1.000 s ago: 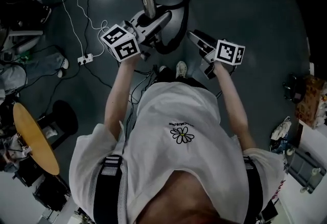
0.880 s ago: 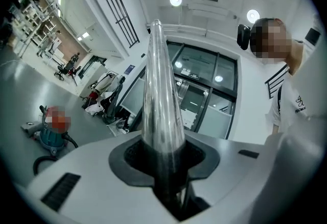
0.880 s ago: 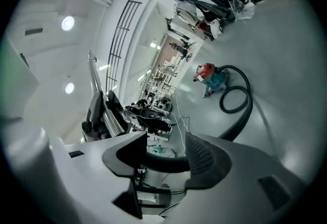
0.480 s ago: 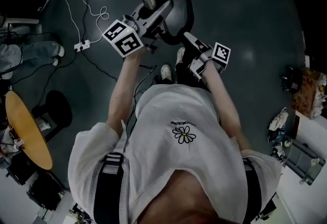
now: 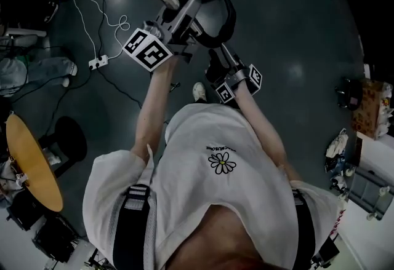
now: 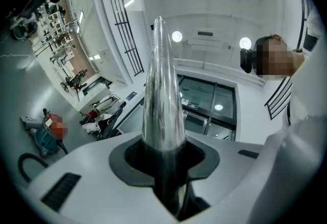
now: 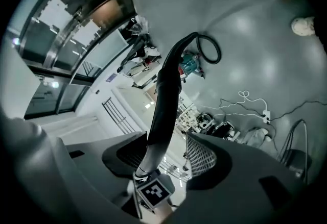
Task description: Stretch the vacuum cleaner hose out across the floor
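right gripper moving onto vacuum hose
It's rolling in just beside the chrome wand, jaws spread around the hose, not clamping yet, so no stretching; left gripper is clenching the wand.

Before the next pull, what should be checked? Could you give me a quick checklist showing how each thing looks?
1. Left gripper clamped on the metal tube: ok, jaws closed on it.
2. Right gripper gripping the black hose: not ok, the hose runs between the jaws but one pad stands clear.
3. Hose straight: not ok, it loops beside the teal vacuum cleaner.
4. Floor free of snags: not ok, a power strip lies nearby.
5. Hose-to-tube joint sound: cannot tell.
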